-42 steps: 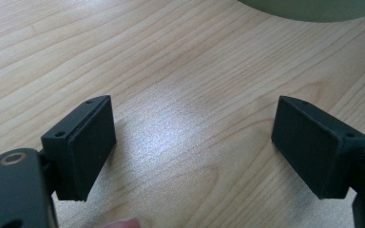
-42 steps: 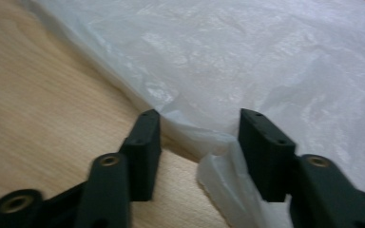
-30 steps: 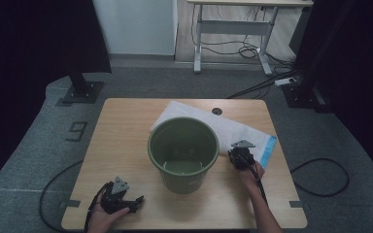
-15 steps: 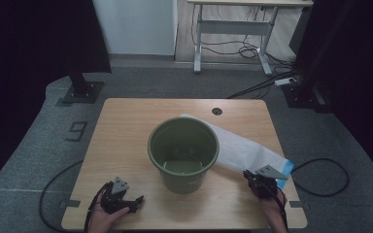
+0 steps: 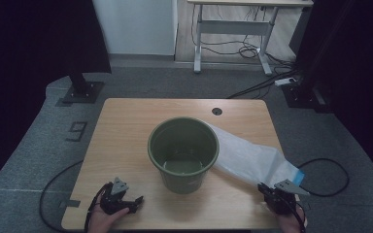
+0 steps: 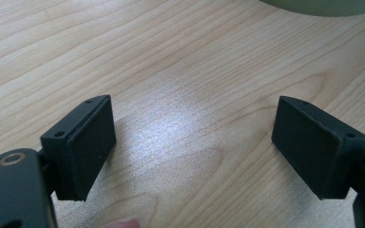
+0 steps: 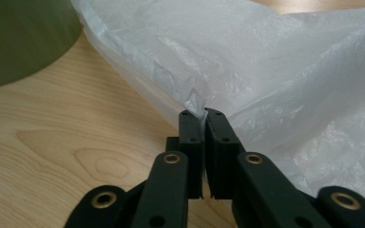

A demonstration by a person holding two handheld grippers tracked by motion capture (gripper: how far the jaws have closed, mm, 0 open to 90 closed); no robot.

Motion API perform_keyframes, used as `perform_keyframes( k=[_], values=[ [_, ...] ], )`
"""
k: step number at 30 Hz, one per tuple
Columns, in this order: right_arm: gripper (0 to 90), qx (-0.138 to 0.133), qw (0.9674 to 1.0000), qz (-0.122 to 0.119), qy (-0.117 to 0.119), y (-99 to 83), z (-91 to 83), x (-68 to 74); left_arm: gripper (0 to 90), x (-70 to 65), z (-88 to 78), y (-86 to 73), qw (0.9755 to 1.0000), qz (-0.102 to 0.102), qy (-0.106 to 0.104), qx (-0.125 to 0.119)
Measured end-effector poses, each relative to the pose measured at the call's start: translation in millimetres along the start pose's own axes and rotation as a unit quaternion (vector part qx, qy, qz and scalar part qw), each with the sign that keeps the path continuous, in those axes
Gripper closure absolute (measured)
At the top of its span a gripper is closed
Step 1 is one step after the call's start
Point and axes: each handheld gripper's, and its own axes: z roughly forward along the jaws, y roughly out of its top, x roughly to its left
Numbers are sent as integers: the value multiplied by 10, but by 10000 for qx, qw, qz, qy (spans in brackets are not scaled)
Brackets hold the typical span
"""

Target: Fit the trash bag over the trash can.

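Moved: right tool (image 5: pixel 272 190) with bag (image 5: pixel 252 160) corner, dragged to near surface (image 5: pixel 126 131) edge | pinching bag, jaws just eased slightly | left tool (image 6: pixel 195 142) wide, empty | bucket (image 5: pixel 183 151) centre.

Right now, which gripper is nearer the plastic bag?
The right. The right gripper is shut on the bag edge; the left gripper sits open across the bucket, far from it.

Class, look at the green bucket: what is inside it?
The green bucket holds nothing: its bare bottom shows. The white plastic bag lies outside, beside it; the near inner wall is hidden.
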Motion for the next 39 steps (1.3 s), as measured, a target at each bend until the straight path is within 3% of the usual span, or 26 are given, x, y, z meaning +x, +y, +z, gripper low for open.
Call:
perform_keyframes(
  k=[4, 7, 10, 14, 16, 20, 27, 34, 39],
  values=[
    [764, 44, 9999, -131, 43, 6, 59, 44, 144, 0, 0, 0, 10000, -2, 0, -1],
    [630, 50, 9996, -282, -28, 24, 105, 110, 144, 1, 1, 1, 10000, -2, -3, -1],
    [461, -100, 9995, -244, -183, 71, 133, 190, 143, 2, 3, 3, 10000, 2, -11, -2],
    [389, -339, 9989, -251, -188, 190, 193, 342, 142, 5, 8, 9, 10000, 12, -15, 4],
    [387, -376, 9987, -326, -97, 263, 278, 431, 142, 5, 9, 10, 10000, 13, -17, 4],
    [413, -299, 9978, -496, 325, 419, 529, 576, 142, 5, 9, 10, 10000, 13, -16, 4],
    [432, -128, 9956, -798, 477, 606, 839, 771, 142, 5, 9, 10, 10000, 13, -16, 4],
    [468, 215, 9942, -688, 800, 624, 1090, 715, 142, 5, 9, 10, 10000, 11, -16, 3],
    [509, 512, 9929, -843, 666, 577, 1161, 745, 143, 5, 9, 10, 10000, 11, -15, 4]
  ],
)
